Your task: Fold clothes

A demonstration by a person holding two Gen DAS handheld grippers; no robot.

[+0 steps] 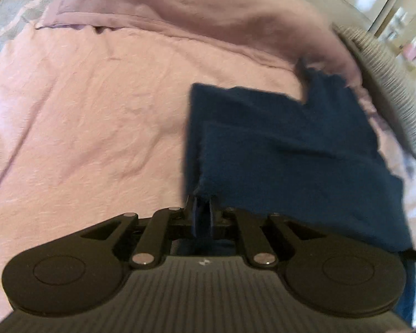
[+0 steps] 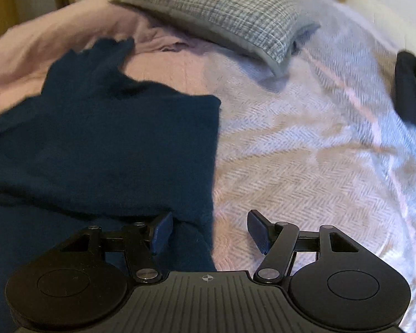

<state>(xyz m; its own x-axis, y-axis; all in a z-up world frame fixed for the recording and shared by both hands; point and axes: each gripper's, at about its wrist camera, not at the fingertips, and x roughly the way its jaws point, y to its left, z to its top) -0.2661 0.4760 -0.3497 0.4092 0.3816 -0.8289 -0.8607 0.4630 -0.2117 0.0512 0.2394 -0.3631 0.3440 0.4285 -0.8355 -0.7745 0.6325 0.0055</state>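
Nearest the left wrist lens: left gripper (image 1: 203, 205), black, fingers drawn together, pinched on the near left edge of the dark blue garment (image 1: 291, 149); cloth seen rising between the closed pads

Nearest the right wrist lens: right gripper (image 2: 209, 230), black with blue pads (image 2: 259, 233), spread wide, holding nothing; left pad against or just over the garment's near right edge, contact not certain; right pad above bare bedcover

Dark blue garment (image 2: 102, 138): knit, spread on the bed, partly folded with one layer lying over another; straight right edge running from near to far in the right wrist view; narrower part with a ragged-looking end reaching far left toward the pink bedding; blurred in both views

Pink sheet (image 1: 83, 105): wrinkled, under and left of the garment in the left wrist view

Mauve blanket (image 1: 194, 8): bunched in a ridge along the far side of the pink sheet

Pale herringbone bedcover (image 2: 305, 152): right of the garment, under the right gripper

Grey checked pillow (image 2: 216, 11): far centre, lying on the bedcover, well apart from the garment's right edge

Dark item (image 2: 411, 88): far right edge of the right wrist view, kind not clear
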